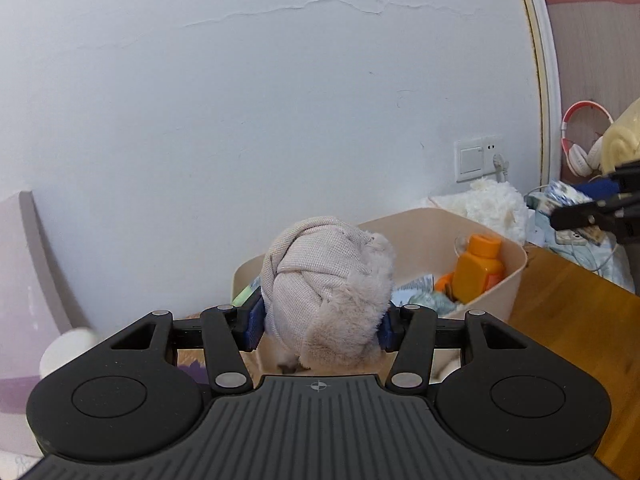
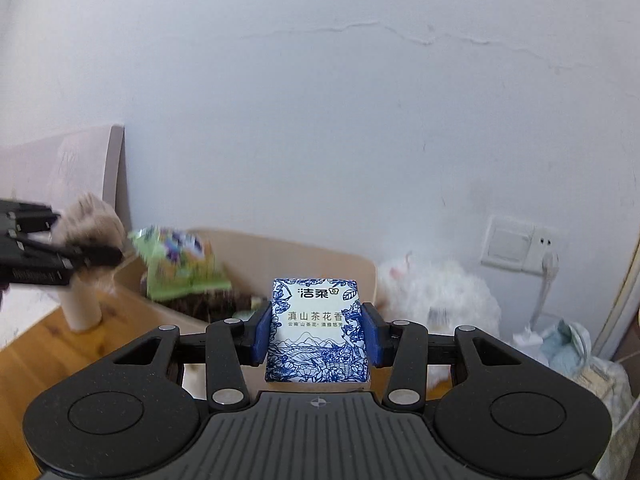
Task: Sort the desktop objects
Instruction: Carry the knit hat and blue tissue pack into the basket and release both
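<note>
Desktop clutter is being sorted two items at once. The left gripper (image 1: 322, 322) pinches a rolled beige knit-and-fur bundle (image 1: 328, 292), which bulges well above and below the blue pads (image 1: 256, 320); the right gripper (image 2: 316, 336) is pressed onto the sides of a blue-and-white tissue pack (image 2: 316, 330). Both items hang in the air near the beige bin (image 1: 512, 276) at the back of the wooden desk (image 1: 560, 304), against the wall. The bin already holds an orange bottle (image 1: 478, 270) and some packets.

The bundle is the likelier trouble. It is soft and loosely rolled, so the pads probably grip only its middle; a quick swing could let it unroll or slide out, dropping short of the bin or onto the white cup (image 2: 82, 308) standing beside it. The tissue pack is slick and squashy, and it could tilt or slip between the pads if squeezed unevenly. With both grippers close together over one bin, they could also knock into each other, or catch the bin's rim and shove it.
</note>
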The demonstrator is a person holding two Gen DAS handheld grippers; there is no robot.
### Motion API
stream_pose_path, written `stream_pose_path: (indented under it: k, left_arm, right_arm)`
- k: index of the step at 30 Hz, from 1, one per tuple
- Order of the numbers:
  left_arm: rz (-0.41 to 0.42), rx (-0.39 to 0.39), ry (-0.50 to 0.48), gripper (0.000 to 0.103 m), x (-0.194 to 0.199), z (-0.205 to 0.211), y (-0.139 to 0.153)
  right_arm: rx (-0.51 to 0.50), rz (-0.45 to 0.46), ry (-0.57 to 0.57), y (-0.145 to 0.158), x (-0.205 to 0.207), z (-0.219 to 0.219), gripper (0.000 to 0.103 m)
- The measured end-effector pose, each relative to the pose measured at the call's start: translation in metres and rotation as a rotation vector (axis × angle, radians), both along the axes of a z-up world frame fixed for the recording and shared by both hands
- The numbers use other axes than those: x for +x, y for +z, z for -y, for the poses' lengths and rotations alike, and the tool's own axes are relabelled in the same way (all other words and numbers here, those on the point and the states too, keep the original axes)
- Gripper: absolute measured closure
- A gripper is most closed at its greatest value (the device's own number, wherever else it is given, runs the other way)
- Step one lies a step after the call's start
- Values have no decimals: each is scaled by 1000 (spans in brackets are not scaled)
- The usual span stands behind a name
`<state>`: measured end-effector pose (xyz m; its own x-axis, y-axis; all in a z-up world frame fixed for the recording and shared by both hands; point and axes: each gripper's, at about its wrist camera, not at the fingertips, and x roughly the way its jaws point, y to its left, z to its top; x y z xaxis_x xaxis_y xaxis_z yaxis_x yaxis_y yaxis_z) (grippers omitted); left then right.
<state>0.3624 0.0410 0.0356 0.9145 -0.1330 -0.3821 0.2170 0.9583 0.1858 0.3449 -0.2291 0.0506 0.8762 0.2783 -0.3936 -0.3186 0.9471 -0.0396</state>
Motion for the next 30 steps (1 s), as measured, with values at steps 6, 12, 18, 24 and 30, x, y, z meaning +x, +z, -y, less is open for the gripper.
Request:
stream_pose_path:
  k: [6, 12, 18, 24, 30]
  left_arm:
    - [-4, -3, 37, 49, 32, 21, 2]
    - [-38, 23, 108, 49, 65, 43, -10]
    - [-72, 73, 137, 49, 84, 54, -32]
    - [-87, 101, 145, 48, 91, 62, -45]
    - [-41, 180, 144, 33, 89, 70, -52]
  right_arm:
    - [5, -2, 3, 3, 36, -6, 60]
    - [-31, -28, 0, -12, 73, -14, 60]
    - [-41, -74, -3, -29, 107, -14, 60]
    - [-69, -95, -2, -46, 127, -17, 61]
    - [-115, -95, 2, -50, 138, -25, 46]
